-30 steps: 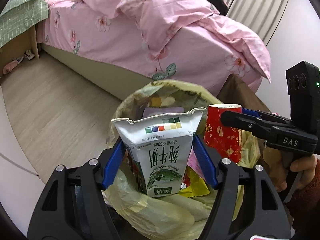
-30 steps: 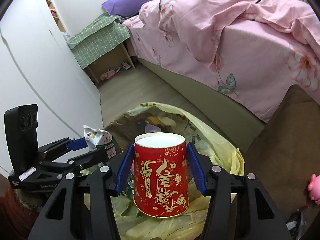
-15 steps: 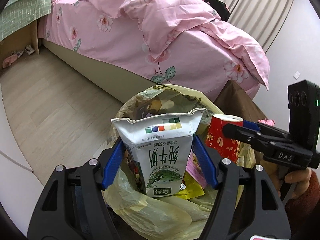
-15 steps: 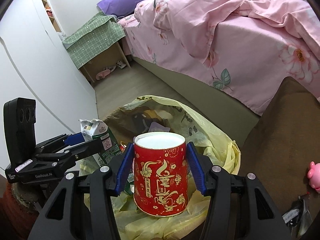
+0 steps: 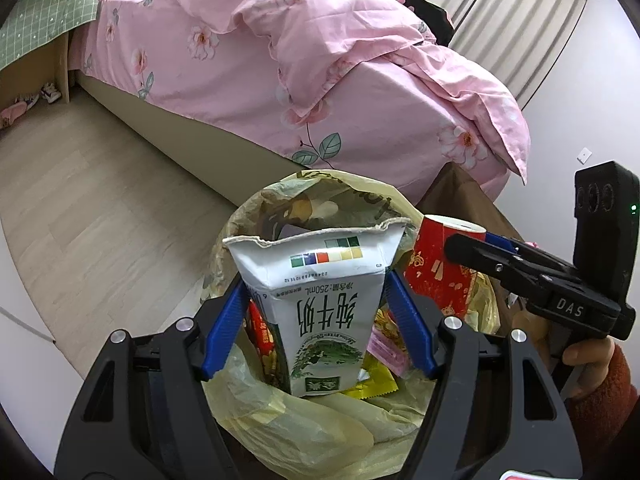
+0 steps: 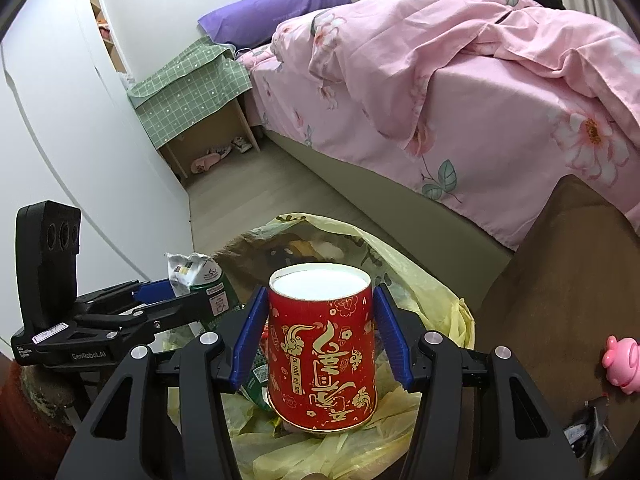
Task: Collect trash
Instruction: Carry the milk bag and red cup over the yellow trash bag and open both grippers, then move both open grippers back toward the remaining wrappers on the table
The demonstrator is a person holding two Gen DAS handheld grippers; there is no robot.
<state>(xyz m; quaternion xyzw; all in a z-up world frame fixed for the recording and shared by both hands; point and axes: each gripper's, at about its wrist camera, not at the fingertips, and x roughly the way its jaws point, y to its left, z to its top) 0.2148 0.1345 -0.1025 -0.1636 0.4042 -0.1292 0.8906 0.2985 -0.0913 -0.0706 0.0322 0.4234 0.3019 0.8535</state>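
My left gripper (image 5: 316,304) is shut on a white and green milk carton (image 5: 320,300), held upside down over the open yellow trash bag (image 5: 304,428). My right gripper (image 6: 320,340) is shut on a red paper cup with gold print (image 6: 322,360), upside down over the same bag (image 6: 432,288). In the left wrist view the cup (image 5: 436,272) and the right gripper (image 5: 472,244) are at the right. In the right wrist view the carton (image 6: 200,284) and the left gripper (image 6: 168,300) are at the left. Several wrappers (image 5: 376,384) lie in the bag.
A bed with a pink floral quilt (image 5: 320,64) stands beyond the bag. A brown surface (image 6: 568,280) is at the right with a pink toy (image 6: 624,364). A nightstand with a green checked cloth (image 6: 192,96) is far back. A white wardrobe (image 6: 80,160) is at the left.
Both grippers, with carton and cup, have drawn back a little from the bed and stayed over the bag. The grips have not changed.
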